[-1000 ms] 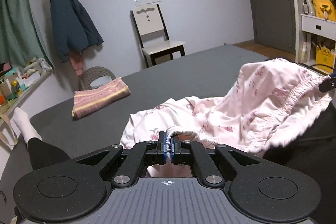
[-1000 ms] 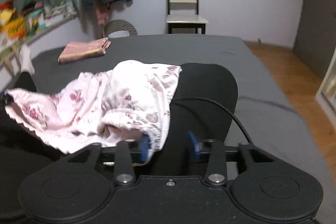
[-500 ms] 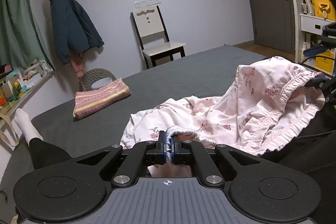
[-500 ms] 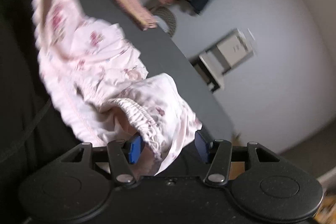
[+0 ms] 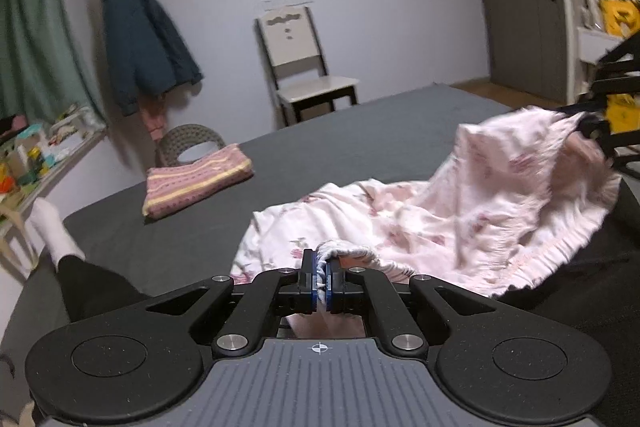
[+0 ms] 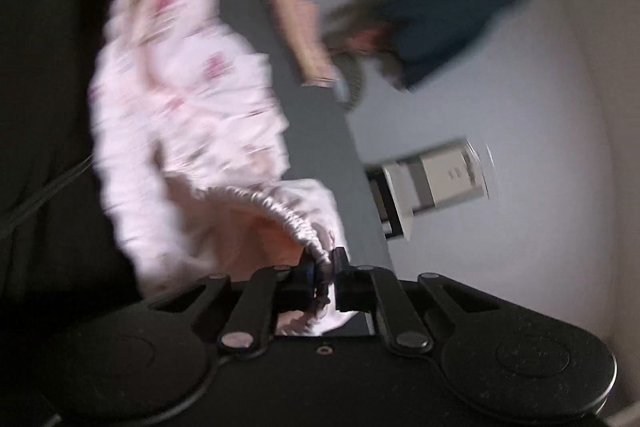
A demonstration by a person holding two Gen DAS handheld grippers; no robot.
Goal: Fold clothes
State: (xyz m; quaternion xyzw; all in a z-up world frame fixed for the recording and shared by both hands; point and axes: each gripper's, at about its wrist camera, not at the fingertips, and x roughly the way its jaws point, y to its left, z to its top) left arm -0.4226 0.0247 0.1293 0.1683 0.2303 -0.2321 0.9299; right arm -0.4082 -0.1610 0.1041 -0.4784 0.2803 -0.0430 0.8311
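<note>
A pink floral garment (image 5: 460, 211) with an elastic waistband lies partly raised over the dark grey bed (image 5: 360, 131). My left gripper (image 5: 320, 277) is shut on one end of the waistband, low and near the camera. The right gripper (image 5: 592, 131) shows at the far right of the left wrist view, holding the garment's other end up. In the tilted, blurred right wrist view my right gripper (image 6: 324, 275) is shut on the gathered waistband, and the garment (image 6: 180, 99) stretches away from it.
A folded pink striped garment (image 5: 196, 183) lies on the bed's far left. A person's leg in a white sock (image 5: 56, 235) rests at the left edge. Behind stand a chair (image 5: 304, 67), a hanging dark coat (image 5: 144, 35) and a wicker basket (image 5: 188, 143).
My right gripper went from open around the waistband to shut on it, and it rolled and lifted that end. The left gripper has stayed shut in place.
</note>
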